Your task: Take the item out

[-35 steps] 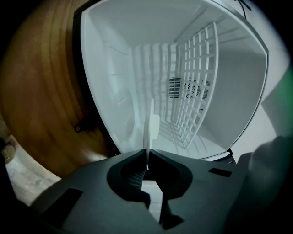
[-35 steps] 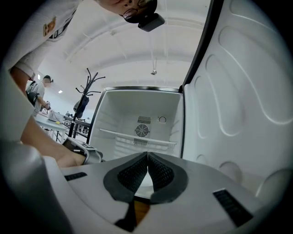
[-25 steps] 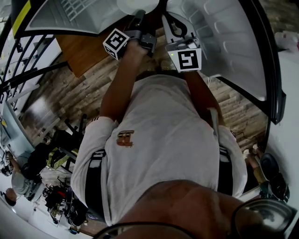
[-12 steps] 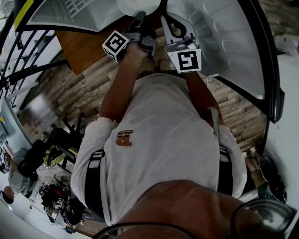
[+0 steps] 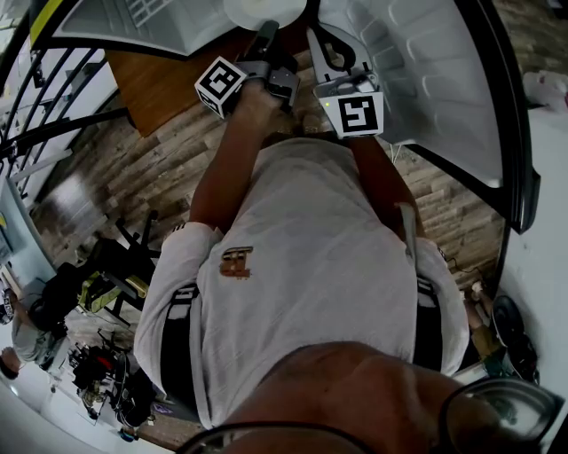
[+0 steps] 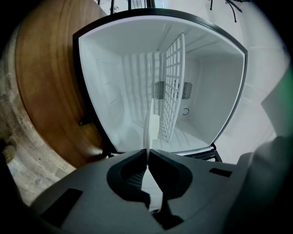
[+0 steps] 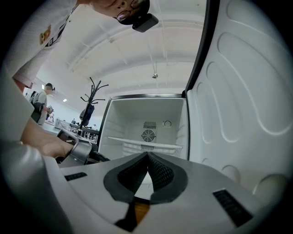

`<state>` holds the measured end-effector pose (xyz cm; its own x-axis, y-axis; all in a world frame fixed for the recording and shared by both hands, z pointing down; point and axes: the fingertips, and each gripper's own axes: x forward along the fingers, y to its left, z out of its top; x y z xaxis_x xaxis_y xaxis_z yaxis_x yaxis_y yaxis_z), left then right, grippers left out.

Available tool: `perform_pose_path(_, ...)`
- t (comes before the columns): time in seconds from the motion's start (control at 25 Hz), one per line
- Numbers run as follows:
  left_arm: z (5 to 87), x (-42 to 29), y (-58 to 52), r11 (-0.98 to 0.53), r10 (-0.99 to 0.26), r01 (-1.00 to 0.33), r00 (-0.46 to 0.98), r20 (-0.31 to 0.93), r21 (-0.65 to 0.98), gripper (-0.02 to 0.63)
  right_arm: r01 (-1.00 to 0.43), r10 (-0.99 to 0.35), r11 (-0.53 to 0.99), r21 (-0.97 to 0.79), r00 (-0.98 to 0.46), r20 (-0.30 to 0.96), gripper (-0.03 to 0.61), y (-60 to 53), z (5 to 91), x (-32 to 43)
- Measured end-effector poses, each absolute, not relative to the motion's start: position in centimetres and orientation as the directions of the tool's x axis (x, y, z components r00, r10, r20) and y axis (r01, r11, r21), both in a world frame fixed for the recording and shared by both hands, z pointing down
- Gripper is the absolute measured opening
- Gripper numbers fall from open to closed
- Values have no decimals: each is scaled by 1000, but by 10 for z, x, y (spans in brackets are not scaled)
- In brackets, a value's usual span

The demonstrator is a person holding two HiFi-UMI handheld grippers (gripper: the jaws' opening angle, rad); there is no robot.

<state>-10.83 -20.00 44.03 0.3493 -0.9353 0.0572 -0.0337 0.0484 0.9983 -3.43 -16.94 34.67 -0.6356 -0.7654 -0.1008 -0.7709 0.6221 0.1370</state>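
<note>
- Up top in the head view, the left gripper (image 5: pixel 264 37) has a white plate (image 5: pixel 264 11) pinched at its edge. It's right in front of the open mini fridge (image 5: pixel 133 27), and the right gripper (image 5: pixel 321 44) sits just beside it.
- Left gripper view: jaws clamped tight on the plate, which shows edge-on against the fridge's white inside and its wire shelf (image 6: pixel 174 87).
- Right gripper view: jaws pressed together with nothing in them, facing the fridge, with the fridge door (image 7: pixel 238 91) swung open on the right.
</note>
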Motion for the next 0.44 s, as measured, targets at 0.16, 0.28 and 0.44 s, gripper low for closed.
perform_pose_path(0.16, 441, -109, -199, 46, -936, -33, 348, 55, 998, 28, -768, -764, 623, 146, -638, -98, 33, -168, 349, -35)
perform_pose_path(0.28, 443, -109, -199, 51, -936, -42, 347, 63, 998, 28, -768, -763, 623, 149, -638, -102, 32, -168, 348, -34)
perform_pose_path(0.44, 442, -108, -201, 49, -934, -49, 351, 64, 998, 28, -770, -764, 622, 145, -637, -105, 32, -169, 348, -34)
